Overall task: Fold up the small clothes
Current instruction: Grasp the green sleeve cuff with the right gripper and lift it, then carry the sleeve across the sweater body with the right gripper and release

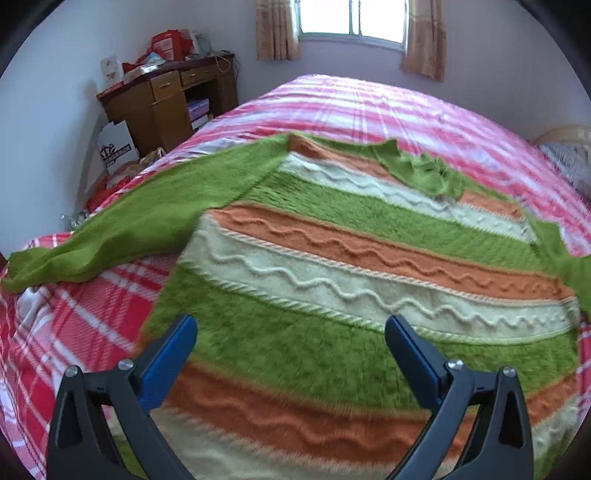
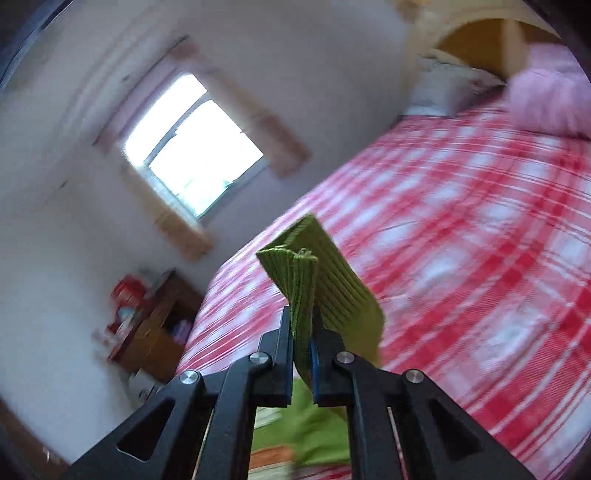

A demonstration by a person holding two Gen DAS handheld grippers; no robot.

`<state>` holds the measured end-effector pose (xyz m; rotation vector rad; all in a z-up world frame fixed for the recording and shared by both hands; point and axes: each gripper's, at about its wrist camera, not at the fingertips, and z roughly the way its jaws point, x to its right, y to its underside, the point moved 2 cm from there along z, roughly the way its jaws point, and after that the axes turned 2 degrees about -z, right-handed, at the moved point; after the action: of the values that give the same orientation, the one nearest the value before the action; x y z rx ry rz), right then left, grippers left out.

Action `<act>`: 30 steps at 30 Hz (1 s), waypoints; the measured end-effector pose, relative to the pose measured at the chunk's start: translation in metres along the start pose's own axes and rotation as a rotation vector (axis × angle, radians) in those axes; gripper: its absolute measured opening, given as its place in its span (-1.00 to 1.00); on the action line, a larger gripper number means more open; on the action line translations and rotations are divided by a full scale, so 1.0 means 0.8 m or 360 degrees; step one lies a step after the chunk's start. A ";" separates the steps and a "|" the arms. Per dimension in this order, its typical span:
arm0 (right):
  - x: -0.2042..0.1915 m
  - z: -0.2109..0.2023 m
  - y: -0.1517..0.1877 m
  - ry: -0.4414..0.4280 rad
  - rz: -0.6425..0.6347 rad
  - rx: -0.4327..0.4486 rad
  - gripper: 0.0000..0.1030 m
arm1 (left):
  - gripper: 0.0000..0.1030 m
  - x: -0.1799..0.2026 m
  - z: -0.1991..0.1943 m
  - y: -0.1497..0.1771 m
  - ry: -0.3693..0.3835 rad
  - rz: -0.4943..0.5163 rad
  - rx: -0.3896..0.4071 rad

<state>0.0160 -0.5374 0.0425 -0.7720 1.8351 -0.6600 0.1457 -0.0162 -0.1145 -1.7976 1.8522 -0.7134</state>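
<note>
A striped knit sweater [image 1: 332,240] in green, orange and cream lies spread flat on the bed. Its green left sleeve [image 1: 122,225] stretches out to the left. My left gripper [image 1: 290,332] is open and empty, hovering over the sweater's lower body. My right gripper [image 2: 301,332] is shut on the ribbed green cuff [image 2: 317,277] of the other sleeve and holds it up above the bed, with the view tilted. The rest of that sleeve hangs below the jaws, mostly hidden.
The bed has a red, pink and white plaid cover [image 1: 369,99], which also shows in the right wrist view [image 2: 480,258]. A wooden desk [image 1: 170,99] with clutter stands at the far left. Pillows [image 2: 546,96] lie at the headboard. A window [image 1: 354,18] is beyond the bed.
</note>
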 end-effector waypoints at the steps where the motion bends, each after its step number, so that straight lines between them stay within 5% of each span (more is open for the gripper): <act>1: -0.022 0.003 0.006 -0.0040 -0.0026 -0.0015 -0.88 | 1.00 -0.009 -0.011 -0.001 0.0028 -0.0030 0.0014; 6: -0.145 0.043 0.065 -0.0250 -0.0203 -0.0139 -0.88 | 1.00 -0.054 -0.044 -0.014 0.0024 -0.0119 0.0111; 15: -0.301 0.150 0.218 -0.0434 -0.0434 -0.0407 -0.88 | 1.00 -0.133 -0.073 -0.020 -0.0170 -0.0219 0.0284; 25: -0.354 0.258 0.396 -0.0349 -0.0647 -0.0652 -0.88 | 1.00 -0.183 -0.063 -0.009 -0.0150 -0.0338 0.0238; 30: -0.363 0.293 0.453 -0.0384 -0.0683 -0.0814 -0.81 | 1.00 -0.192 -0.055 -0.006 -0.0180 -0.0346 0.0223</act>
<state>0.2444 -0.1058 -0.1365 -1.5429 1.6382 -0.3333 0.1271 0.1396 -0.0824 -1.9232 1.5115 -0.7809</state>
